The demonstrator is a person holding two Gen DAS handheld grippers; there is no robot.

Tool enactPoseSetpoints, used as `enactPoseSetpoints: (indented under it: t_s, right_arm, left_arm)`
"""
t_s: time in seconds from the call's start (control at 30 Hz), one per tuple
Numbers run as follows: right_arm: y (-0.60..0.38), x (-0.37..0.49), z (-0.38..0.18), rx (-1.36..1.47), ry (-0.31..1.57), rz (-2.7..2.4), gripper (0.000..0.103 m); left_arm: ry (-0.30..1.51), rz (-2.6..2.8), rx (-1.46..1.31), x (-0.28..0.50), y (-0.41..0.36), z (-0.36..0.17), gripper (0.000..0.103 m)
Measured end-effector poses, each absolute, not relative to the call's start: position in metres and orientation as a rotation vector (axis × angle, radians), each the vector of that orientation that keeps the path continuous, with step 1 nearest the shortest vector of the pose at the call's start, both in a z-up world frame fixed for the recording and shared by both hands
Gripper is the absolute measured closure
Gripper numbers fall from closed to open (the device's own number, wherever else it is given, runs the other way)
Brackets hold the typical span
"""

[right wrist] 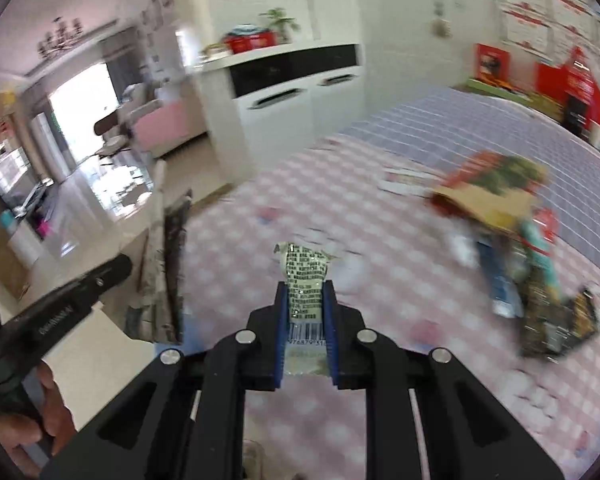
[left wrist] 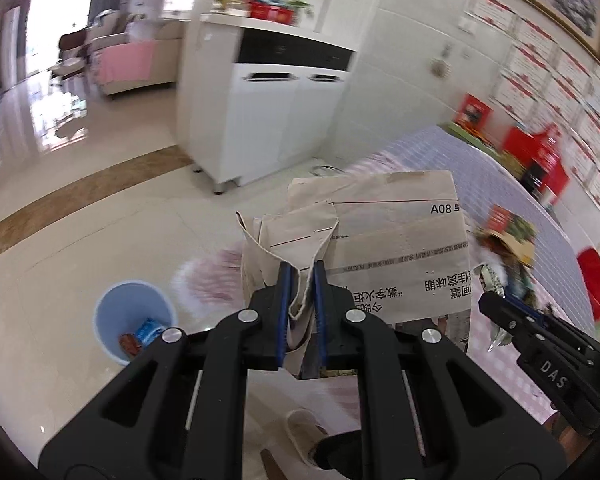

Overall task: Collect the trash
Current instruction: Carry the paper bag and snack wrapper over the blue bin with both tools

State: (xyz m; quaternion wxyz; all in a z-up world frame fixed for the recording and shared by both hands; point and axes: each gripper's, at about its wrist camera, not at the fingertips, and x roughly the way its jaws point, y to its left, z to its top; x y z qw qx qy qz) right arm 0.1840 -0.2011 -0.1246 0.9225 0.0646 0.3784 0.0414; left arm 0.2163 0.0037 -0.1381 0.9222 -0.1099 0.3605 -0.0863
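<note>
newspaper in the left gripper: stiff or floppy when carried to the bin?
Likely floppy: the newspaper is creased and folded where the left gripper pinches its edge. Probably light, since a thin pinch holds it. Its wide sheet may overhang the blue bin.

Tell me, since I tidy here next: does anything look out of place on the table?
Yes. A jumble of wrappers and packets lies strewn across the checked tablecloth, some crumpled and overlapping. On the floor, the blue bin stands upright with only a few pieces inside.
</note>
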Motion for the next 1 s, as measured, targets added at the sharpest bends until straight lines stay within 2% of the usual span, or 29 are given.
enactPoseSetpoints:
  t_s: [0.27, 0.6, 1.0]
  right_arm:
    - [-0.086, 0.235, -0.132, 0.082, 0.795, 0.337, 0.086]
    - [0.019, 0.287, -0.166, 0.025, 0.865, 0.517, 0.086]
    - [0.056, 0.327, -0.209, -0.001, 0.917, 0.559, 0.086]
  left_arm:
    - [0.766, 0.035, -0.309, 0.229, 0.102, -0.158, 0.092]
    - [0.871, 0.248, -0.367, 0.251, 0.195, -0.214, 0.092]
    - [0.933, 0.320, -0.376, 0.289, 0.228, -0.247, 0.091]
